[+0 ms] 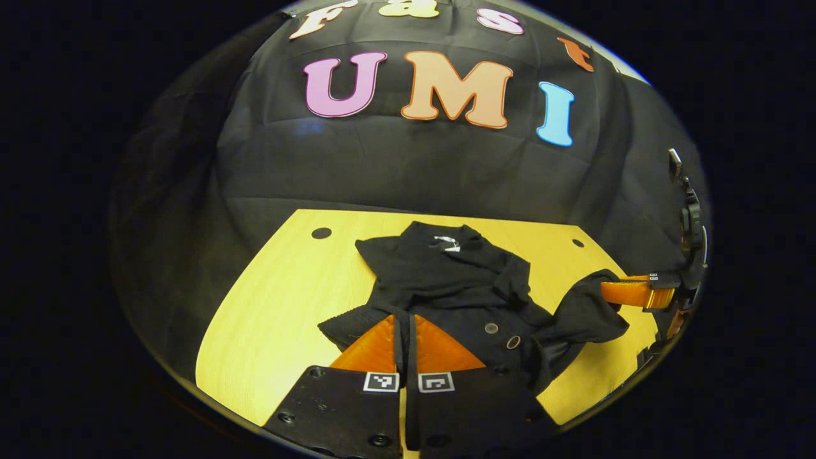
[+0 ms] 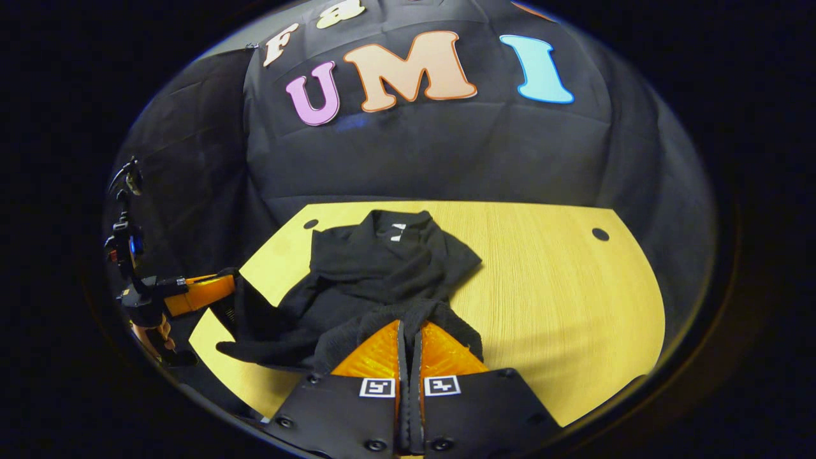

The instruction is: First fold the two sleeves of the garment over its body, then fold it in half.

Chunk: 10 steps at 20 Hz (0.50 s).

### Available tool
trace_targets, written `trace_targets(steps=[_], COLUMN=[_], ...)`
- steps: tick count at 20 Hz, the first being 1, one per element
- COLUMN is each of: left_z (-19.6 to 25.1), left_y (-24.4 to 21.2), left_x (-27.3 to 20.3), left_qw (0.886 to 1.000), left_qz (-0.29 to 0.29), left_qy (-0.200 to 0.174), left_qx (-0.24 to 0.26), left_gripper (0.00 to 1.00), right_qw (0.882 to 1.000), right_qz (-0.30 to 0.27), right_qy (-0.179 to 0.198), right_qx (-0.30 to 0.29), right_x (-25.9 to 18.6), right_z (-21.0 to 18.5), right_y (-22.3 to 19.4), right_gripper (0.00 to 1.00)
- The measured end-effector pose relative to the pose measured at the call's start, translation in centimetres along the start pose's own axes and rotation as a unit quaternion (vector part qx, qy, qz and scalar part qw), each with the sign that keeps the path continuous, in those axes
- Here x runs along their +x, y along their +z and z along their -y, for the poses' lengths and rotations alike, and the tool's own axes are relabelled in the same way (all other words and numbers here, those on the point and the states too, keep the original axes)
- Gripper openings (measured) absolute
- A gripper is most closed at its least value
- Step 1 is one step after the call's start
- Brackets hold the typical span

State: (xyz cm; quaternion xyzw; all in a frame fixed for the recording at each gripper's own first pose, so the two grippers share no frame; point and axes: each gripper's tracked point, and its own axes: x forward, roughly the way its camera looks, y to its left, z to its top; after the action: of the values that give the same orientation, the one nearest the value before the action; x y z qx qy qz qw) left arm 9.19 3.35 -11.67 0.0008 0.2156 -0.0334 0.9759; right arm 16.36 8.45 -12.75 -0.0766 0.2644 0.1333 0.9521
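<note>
The black garment (image 1: 446, 280) lay bunched on the yellow desk (image 1: 280, 306), collar toward the booth's wall. The left tool (image 1: 405, 325) had its fingers pinched together on the near hem. The right tool (image 2: 408, 335) likewise gripped a fold of the same cloth (its buttons (image 1: 491, 328) faced up).

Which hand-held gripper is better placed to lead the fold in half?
Left, slightly: left hand-held gripper pinches the hem with the collar straight ahead; the right hand-held gripper also pinches hem, but the garment lies leftward.
</note>
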Motion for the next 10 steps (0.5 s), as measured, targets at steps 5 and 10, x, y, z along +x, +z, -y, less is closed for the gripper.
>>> trace_targets(steps=[5,10], left_z=[0.0,-0.2], left_y=[5.6,9.8], left_x=[3.3,6.9], left_qw=[0.999,0.997], left_qz=[0.041,0.07], left_qy=[-0.009,-0.013], left_qx=[0.009,0.002], left_gripper=[0.0,0.0], right_qw=[1.0,0.999], right_qz=[0.024,0.047], right_qy=[0.011,0.001], right_qx=[0.004,0.016], right_x=[2.1,4.8], right_z=[-0.5,1.4], right_y=[5.7,11.1], right_gripper=[0.02,0.02])
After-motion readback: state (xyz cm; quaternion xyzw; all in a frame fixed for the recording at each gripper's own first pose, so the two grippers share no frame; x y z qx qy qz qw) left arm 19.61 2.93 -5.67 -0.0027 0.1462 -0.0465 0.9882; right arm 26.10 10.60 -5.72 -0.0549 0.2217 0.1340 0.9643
